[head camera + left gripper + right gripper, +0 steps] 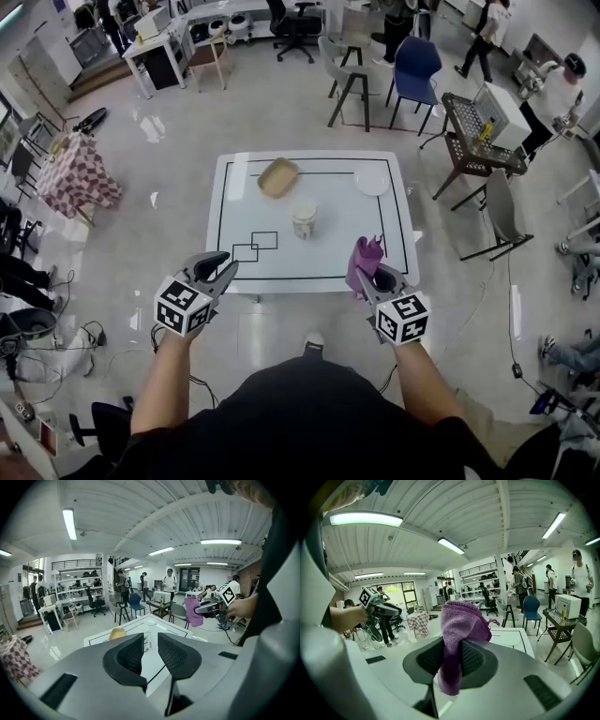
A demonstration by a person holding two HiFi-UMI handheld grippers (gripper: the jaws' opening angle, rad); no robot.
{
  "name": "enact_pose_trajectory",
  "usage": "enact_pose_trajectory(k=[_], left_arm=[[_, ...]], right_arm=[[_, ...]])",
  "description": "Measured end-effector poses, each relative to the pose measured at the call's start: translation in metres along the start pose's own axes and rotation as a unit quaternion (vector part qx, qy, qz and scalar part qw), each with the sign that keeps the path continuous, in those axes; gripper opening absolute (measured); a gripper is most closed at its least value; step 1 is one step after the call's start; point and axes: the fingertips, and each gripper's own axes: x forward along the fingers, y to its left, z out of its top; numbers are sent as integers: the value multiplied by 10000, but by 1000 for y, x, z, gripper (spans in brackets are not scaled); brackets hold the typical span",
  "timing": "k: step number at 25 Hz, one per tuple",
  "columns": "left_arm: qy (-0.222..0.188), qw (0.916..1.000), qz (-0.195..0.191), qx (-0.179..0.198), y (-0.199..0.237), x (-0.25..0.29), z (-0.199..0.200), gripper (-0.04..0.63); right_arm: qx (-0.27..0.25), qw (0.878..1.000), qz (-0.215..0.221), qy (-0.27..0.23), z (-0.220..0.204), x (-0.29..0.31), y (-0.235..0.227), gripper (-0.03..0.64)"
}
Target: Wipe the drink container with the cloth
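Two grippers hovered at the near edge of a white table [328,262]. The left gripper [225,262], by the near left corner, had its jaws slightly apart with nothing between them, while the right gripper [370,272], by the near right corner, was clamped on a purple cloth [366,255] that stuck up and hung below its pads. One pale drink container [304,220] stood upright at the table's middle, well apart from both grippers.

We see a purple knitted cloth [457,634], rough and loopy, pinched between the black ribbed pads [426,658] of the right claw [450,657], whose grey shell looks like smooth matt plastic. The white rectangular surface [244,216] looks smooth with a slight sheen. The pale floor [281,122] beyond it is glossy, mirroring the lights.
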Motion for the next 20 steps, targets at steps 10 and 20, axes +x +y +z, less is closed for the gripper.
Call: enact_pose_trajectory(k=[10, 20], left_arm=[[425, 9985, -217, 265, 20, 110, 29, 169], [1060, 9926, -554, 201, 34, 184, 16, 233]], right_arm=[[2, 9996, 270, 100, 10, 53, -74, 89], [144, 9993, 270, 207, 10, 89, -95, 89]])
